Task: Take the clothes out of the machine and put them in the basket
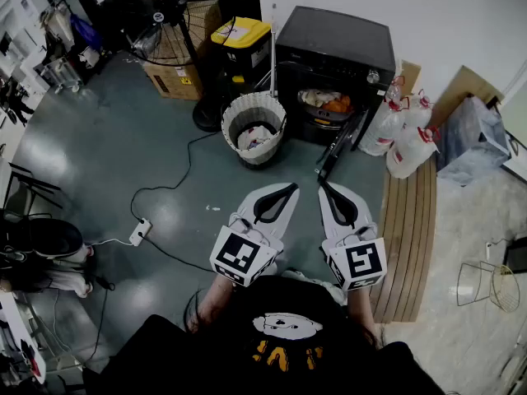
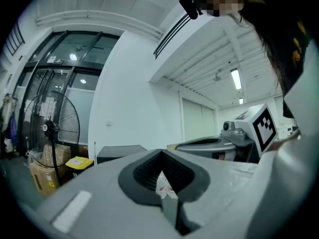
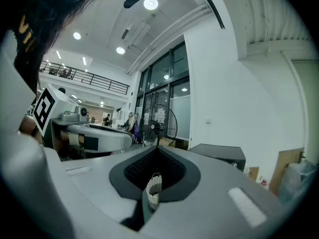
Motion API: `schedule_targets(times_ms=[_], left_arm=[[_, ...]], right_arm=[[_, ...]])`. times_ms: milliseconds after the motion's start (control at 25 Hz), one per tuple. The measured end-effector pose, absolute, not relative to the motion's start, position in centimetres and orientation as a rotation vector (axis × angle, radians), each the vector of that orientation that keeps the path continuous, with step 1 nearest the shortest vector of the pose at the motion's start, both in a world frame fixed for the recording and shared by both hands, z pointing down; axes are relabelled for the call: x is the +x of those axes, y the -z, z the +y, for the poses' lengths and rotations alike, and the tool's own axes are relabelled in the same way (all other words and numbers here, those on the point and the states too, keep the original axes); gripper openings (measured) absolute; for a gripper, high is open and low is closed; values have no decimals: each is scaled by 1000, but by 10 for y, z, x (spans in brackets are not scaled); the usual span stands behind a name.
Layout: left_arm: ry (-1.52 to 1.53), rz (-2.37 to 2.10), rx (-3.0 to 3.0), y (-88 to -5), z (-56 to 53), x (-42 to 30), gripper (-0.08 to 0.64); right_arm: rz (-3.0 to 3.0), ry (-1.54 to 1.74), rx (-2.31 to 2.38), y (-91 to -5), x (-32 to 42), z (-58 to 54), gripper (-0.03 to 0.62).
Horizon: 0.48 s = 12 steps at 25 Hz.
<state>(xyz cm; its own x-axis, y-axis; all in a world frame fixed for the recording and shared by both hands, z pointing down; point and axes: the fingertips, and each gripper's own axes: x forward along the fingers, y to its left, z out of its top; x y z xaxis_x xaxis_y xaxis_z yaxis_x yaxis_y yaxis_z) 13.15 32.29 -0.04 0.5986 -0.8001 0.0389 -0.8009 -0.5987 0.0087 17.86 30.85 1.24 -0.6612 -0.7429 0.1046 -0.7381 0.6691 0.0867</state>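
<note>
Closest in, at the bottom of the head view: a black shirt (image 1: 284, 336) with a pale print. Just ahead of it, two grippers held side by side, near each other but not touching, roughly level and aimed toward the machine. On the left, the left gripper (image 1: 291, 188), closed tip to tip and gripping nothing. Same reading in the left gripper view (image 2: 160, 152), with only a sliver of something white far off seen through the slot between the pads. On the right, the right gripper (image 1: 322, 184), likewise closed and empty. Confirmed in the right gripper view (image 3: 157, 148), with a strip of woven texture visible through the slot.

Further out on the grey-green floor (image 1: 99, 163), left of the grippers: a white power strip (image 1: 139, 231). Off to the right, wooden boards (image 1: 412, 220) lying flat.

Beyond, well apart from both grippers: the woven basket (image 1: 247, 107), upright just left of the machine, with some pale cloth (image 1: 255, 138) already inside. Beside it, the black machine (image 1: 333, 39), door (image 1: 339, 151) open toward the grippers. In the drum, the clothes (image 1: 325, 101), orange and pale pieces. Right of the door, a cluster of clear bottles (image 1: 401, 134) with reddish caps.

Farthest back: a yellow-lidded bin (image 1: 240, 35), a cardboard box (image 1: 173, 76) and a standing fan (image 1: 165, 23).
</note>
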Motion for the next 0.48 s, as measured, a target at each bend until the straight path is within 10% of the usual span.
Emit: schedule_targets(times_ms=[480], left_arm=[[-15, -1430, 2754, 2, 308, 140, 0]], right_arm=[[-2803, 40, 1213, -10, 193, 294, 21]])
